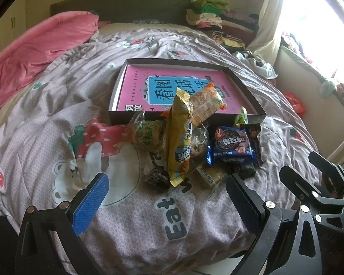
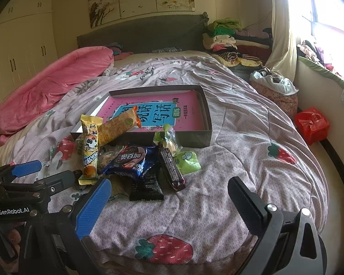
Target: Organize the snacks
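Looking barely started: snacks (image 1: 185, 142) piled outside the box (image 1: 245, 84), one leaning in, both claws (image 1: 167, 197) (image 2: 169, 197) wide, empty.

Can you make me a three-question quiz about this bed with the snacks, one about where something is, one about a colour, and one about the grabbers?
1. Where does the orange cracker pack lie?
A. Leaning over the front wall of the box
B. Under the pink blanket
C. On the floor

2. What colour is the book inside the box?
A. Green
B. Pink
C. White

3. How are the two grabbers?
A. Both shut on snacks
B. One holds the book
C. Both open and holding nothing

Answers:
1. A, its far end is over the book and its near end rests on the snack pile.
2. B, the cover is pink with a blue title panel.
3. C, the left gripper and the right gripper each have their fingers spread wide with nothing between them.
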Demonstrator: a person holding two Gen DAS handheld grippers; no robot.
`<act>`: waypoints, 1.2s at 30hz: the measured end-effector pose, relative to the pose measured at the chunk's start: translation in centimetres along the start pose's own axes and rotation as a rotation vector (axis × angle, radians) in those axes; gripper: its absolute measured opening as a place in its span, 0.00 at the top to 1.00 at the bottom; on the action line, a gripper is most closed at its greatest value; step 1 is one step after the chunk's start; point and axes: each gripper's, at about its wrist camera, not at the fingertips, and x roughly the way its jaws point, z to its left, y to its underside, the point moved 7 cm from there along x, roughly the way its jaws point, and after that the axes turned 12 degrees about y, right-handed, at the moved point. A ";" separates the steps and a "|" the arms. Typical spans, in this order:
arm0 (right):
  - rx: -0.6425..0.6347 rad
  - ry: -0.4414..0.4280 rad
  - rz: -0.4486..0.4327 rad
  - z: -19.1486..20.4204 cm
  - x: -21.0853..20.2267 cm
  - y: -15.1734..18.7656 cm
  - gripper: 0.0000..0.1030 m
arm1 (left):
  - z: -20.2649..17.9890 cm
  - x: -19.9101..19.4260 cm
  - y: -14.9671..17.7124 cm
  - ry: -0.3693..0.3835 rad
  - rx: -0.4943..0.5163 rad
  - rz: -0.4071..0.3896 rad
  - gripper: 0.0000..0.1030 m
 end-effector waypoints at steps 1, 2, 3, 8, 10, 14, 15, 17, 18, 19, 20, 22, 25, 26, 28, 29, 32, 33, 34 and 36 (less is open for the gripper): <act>0.000 0.000 0.000 0.0 0.0 0.0 0.01 | 0.0 0.0 0.0 -0.001 0.000 -0.001 0.02; 0.000 0.000 0.001 0.0 0.0 0.0 0.01 | 0.0 0.0 0.0 0.000 0.001 -0.001 0.02; 0.000 0.000 0.000 0.0 0.0 0.0 0.01 | 0.0 0.0 0.0 0.000 0.002 -0.002 0.02; 0.002 -0.001 0.002 0.0 0.0 0.0 0.00 | -0.2 0.2 0.1 0.004 0.002 -0.002 0.02; 0.003 -0.002 0.003 0.0 0.1 0.1 0.00 | -0.2 0.2 0.0 0.002 0.003 -0.001 0.02; 0.004 -0.001 0.004 0.0 0.1 0.1 0.00 | -0.3 0.3 0.1 0.009 0.000 0.000 0.02; 0.004 -0.002 0.004 0.0 0.1 0.1 0.00 | -0.3 0.4 0.1 0.011 -0.001 0.002 0.02; 0.004 0.001 0.005 0.0 0.1 0.1 0.01 | -0.3 0.4 0.0 0.016 -0.002 0.002 0.02; 0.005 -0.001 0.005 0.0 0.2 0.2 0.01 | -0.3 0.4 0.0 0.018 -0.002 0.001 0.02; 0.005 0.001 0.005 0.0 0.2 0.2 0.01 | -0.3 0.5 0.0 0.020 -0.004 0.001 0.02; 0.004 0.002 0.006 -0.1 0.2 0.2 0.01 | -0.3 0.5 0.0 0.022 -0.004 0.002 0.02; 0.007 0.000 0.009 0.0 0.3 0.4 0.00 | -0.2 0.5 0.0 0.024 -0.010 0.003 0.02; 0.006 0.000 0.009 -0.1 0.4 0.3 0.01 | 0.2 0.5 -0.1 0.035 -0.023 0.005 0.02; 0.007 0.001 0.010 -0.1 0.4 0.3 0.00 | 0.3 0.5 -0.1 0.039 -0.027 0.007 0.02; 0.006 0.001 0.010 0.0 0.5 0.5 0.01 | 0.4 0.6 -0.1 0.047 -0.031 0.010 0.02; 0.007 0.001 0.010 -0.1 0.5 0.4 0.01 | 0.4 0.7 -0.1 0.055 -0.034 0.013 0.02; 0.008 0.000 0.010 -0.1 0.5 0.3 0.01 | 0.5 0.8 -0.2 0.068 -0.038 0.016 0.02; 0.008 -0.001 0.011 -0.1 0.5 0.3 0.01 | 0.5 0.8 -0.2 0.069 -0.036 0.016 0.02; 0.007 0.000 0.011 -0.1 0.6 0.4 0.00 | 0.5 0.8 -0.2 0.070 -0.037 0.016 0.02; 0.007 0.000 0.015 -0.1 0.7 0.4 0.00 | 0.5 1.0 -0.4 0.074 -0.035 0.017 0.02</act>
